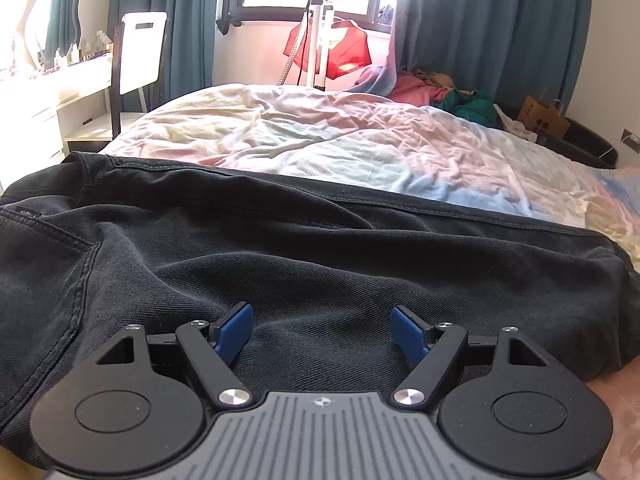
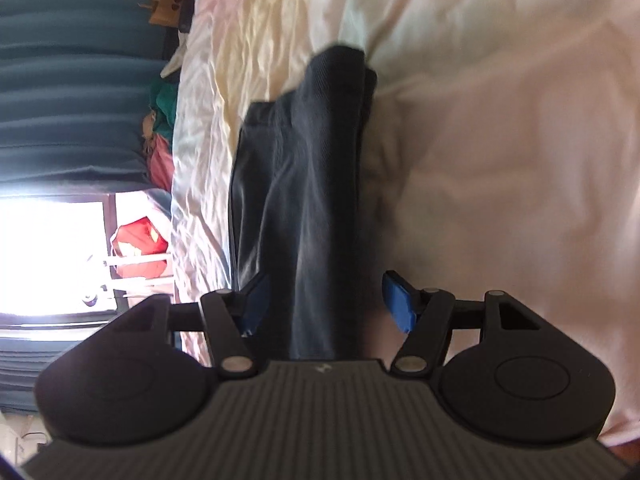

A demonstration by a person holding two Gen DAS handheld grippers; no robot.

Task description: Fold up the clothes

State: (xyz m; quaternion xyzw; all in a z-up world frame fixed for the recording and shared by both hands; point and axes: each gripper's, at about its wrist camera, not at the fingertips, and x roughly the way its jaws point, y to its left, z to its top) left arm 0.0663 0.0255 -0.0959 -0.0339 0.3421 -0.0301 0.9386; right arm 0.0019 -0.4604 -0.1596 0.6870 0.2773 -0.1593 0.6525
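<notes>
Dark grey denim trousers (image 1: pixel 280 248) lie folded lengthwise across the near part of the bed, seams and a pocket showing at the left. My left gripper (image 1: pixel 322 330) is open, its blue pads (image 1: pixel 234 332) spread just above the denim, holding nothing. In the right wrist view, rolled on its side, the same trousers (image 2: pixel 304 160) run away from the camera as a long band. My right gripper (image 2: pixel 326 304) is open with the cloth passing between its blue pads (image 2: pixel 398 304); the jaws stand wide apart and do not pinch it.
The bed has a crumpled pastel sheet (image 1: pixel 320 136). A pile of coloured clothes (image 1: pixel 436 92) lies at its far right. A white chair (image 1: pixel 142 52) and dressing table (image 1: pixel 52 80) stand left. A stand with a red cover (image 1: pixel 328 48) is by the window. A paper bag (image 1: pixel 546 118) sits far right.
</notes>
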